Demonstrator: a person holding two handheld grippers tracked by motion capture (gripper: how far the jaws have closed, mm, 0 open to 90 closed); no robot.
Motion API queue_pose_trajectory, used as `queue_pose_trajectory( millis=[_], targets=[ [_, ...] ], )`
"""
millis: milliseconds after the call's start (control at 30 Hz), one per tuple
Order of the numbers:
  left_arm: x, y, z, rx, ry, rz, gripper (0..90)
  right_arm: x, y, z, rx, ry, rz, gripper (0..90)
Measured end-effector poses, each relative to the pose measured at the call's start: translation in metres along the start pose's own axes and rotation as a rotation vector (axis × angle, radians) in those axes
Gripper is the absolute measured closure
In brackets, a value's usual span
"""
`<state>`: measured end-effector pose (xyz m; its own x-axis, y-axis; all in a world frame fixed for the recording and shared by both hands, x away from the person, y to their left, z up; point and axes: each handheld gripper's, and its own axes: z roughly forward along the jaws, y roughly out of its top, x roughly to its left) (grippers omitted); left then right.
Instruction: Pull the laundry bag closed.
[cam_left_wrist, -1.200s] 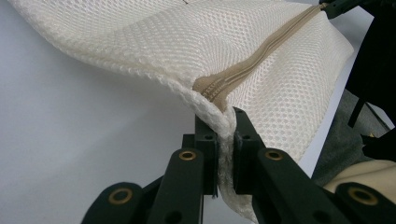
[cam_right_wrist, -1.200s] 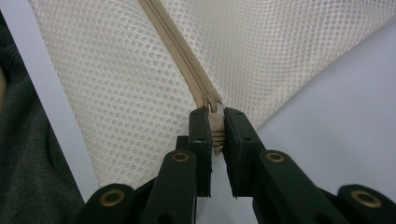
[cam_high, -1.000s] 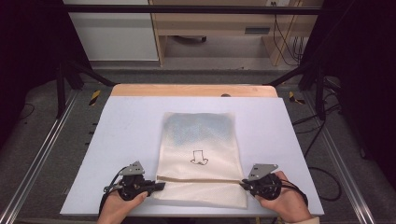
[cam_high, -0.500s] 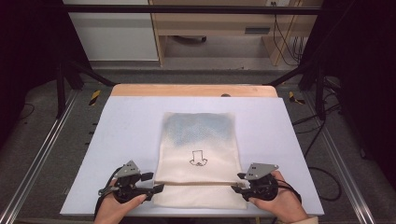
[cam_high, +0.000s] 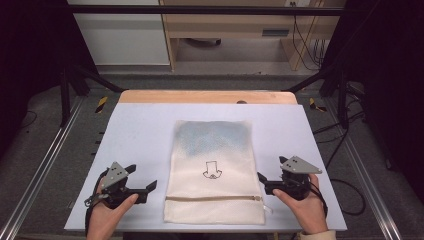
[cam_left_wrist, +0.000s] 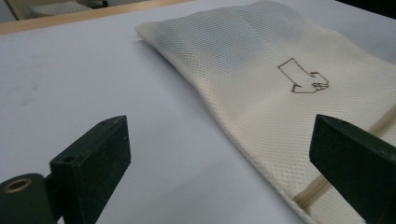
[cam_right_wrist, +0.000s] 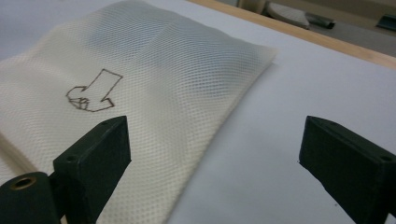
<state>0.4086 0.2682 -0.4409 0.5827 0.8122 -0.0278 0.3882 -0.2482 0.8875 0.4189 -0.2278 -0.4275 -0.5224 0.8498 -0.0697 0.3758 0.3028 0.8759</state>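
- The cream mesh zip bag (cam_high: 214, 172) with a small arrow drawing lies flat at the middle of the pale blue table (cam_high: 140, 130), zip at the near end.
- Your left gripper (cam_high: 145, 189) and right gripper (cam_high: 265, 184) have just been opening; both are released, nothing between the jaws.
- Back both straight out sideways, so no jaw snags the mesh.

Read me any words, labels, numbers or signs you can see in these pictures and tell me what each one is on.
No words, letters or numbers can be read anywhere.
The one sign: a dark outline arrow on the cream mesh laundry bag, its head toward the zipper; a small mark at its tip is too small to make out.
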Motion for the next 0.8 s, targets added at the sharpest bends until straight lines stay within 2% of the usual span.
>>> queue_pose_trajectory(
  millis=[100, 333, 567, 700, 800],
  targets=[
    [0.011, -0.001, -0.004, -0.024, 0.024, -0.016, 5.0, -0.008, -0.004, -0.002, 0.005, -0.028, 0.024, 6.4],
    [0.03, -0.005, -0.009, -0.032, 0.072, -0.033, 4.9, -0.027, -0.012, -0.007, 0.014, -0.073, 0.063, 6.2],
    [0.04, -0.008, -0.01, -0.025, 0.108, -0.001, 4.6, -0.04, -0.021, -0.009, 0.026, -0.104, 0.085, 5.9],
    [0.045, -0.01, -0.008, -0.009, 0.128, 0.036, 4.0, -0.046, -0.027, -0.009, 0.028, -0.126, 0.089, 6.1],
    [0.051, -0.012, -0.008, -0.012, 0.145, 0.043, 3.9, -0.051, -0.033, -0.009, 0.027, -0.141, 0.085, 6.1]
  ],
)
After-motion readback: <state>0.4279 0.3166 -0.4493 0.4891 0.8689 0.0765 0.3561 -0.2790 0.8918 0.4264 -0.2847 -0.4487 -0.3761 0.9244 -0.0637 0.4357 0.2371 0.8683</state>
